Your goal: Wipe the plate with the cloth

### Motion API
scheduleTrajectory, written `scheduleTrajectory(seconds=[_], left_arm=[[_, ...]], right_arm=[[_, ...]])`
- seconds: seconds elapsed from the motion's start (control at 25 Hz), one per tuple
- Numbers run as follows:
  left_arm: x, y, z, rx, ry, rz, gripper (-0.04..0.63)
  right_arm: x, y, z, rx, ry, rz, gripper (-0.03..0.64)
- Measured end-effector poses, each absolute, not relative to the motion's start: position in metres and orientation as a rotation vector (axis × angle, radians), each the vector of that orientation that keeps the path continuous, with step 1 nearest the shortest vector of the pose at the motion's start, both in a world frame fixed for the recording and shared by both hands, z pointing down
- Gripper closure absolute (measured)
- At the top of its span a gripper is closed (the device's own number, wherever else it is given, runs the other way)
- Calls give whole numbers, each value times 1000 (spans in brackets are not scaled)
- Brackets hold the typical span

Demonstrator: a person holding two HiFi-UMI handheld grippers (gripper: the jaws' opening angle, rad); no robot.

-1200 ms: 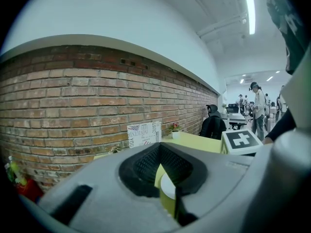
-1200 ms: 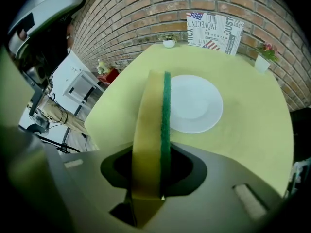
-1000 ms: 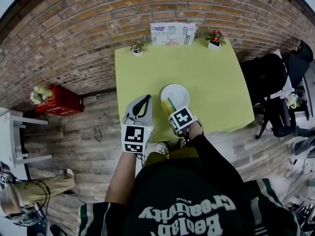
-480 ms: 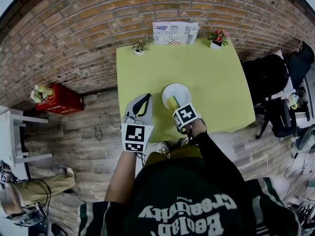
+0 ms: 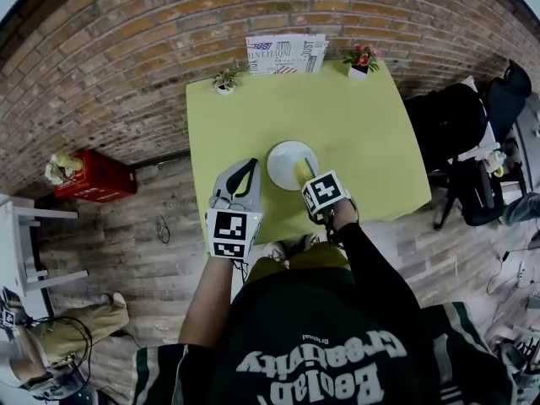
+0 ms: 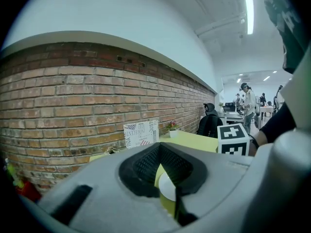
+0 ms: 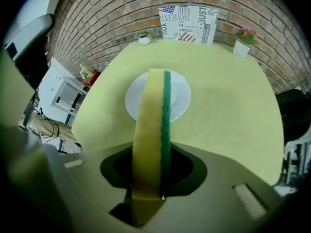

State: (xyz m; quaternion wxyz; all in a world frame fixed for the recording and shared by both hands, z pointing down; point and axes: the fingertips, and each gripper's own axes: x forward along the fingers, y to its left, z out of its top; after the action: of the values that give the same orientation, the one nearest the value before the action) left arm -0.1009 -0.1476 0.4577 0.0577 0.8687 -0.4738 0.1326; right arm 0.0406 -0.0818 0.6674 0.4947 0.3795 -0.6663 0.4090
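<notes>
A white plate (image 5: 285, 159) lies on the yellow-green table (image 5: 363, 125), a little in from its near edge. My right gripper (image 5: 310, 184) is shut on the cloth (image 5: 302, 172), a yellow sponge with a green side. In the right gripper view the cloth (image 7: 153, 125) juts forward out of the right gripper (image 7: 148, 181) over the plate (image 7: 181, 95). Whether it touches the plate I cannot tell. My left gripper (image 5: 250, 168) hovers at the table's near edge, left of the plate, shut and holding nothing. The left gripper (image 6: 176, 200) points at the plate (image 6: 167, 187).
At the table's far edge stand a printed sign (image 5: 285, 54) and two small potted plants (image 5: 224, 81) (image 5: 361, 60). A brick wall runs behind. Black chairs (image 5: 456, 129) are at the right, and a red crate (image 5: 89, 175) sits on the floor at the left.
My right gripper and the cloth have shifted to the right along the near part of the plate. The left gripper has stayed where it was.
</notes>
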Motion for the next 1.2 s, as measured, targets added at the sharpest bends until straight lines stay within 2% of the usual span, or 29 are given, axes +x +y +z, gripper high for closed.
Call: scheduleTrajectory(seconds=[0.64,1.2], left_arm=[[-84,-152,455,2650,-1416,381,589],[-94,-148,458,2634,-1437,390,589]], right_arm=[[90,-90,665,1045,-1562,1020,477],[28,-77,659,896,-1725,956,476]])
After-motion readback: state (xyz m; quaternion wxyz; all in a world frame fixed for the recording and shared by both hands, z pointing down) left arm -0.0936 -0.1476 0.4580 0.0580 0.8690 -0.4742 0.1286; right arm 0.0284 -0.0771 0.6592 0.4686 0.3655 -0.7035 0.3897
